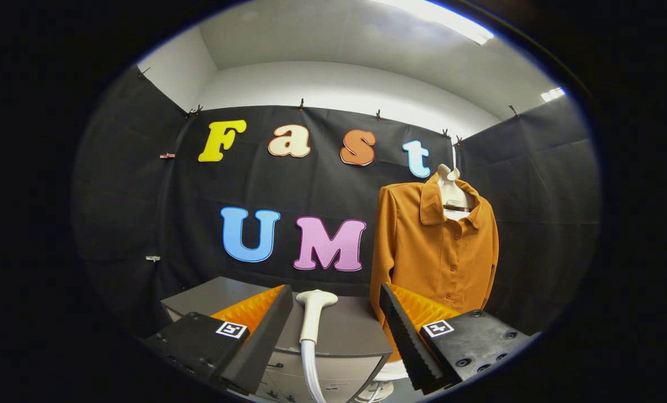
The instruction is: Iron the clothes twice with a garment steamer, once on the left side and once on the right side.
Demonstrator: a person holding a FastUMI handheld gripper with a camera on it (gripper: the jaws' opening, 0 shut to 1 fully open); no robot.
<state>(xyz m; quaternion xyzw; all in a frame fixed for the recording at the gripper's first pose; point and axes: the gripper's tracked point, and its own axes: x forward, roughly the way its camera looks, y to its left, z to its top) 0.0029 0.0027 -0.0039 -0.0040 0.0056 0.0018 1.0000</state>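
Observation:
An orange button-up shirt [437,246] hangs on a white hanger form [452,190] against the booth's back wall, beyond my right finger. The white steamer head [313,313] lies on a grey cabinet top [350,330], its hose [311,369] trailing down toward me. My gripper [333,336] is open. The steamer head sits between and just ahead of the two fingers, and neither finger touches it.
The grey cabinet [221,296] stretches left behind the left finger, with drawers [294,383] on its front. A white base [392,372] stands under the shirt beside the cabinet. Black cloth walls close in at the back and on both sides.

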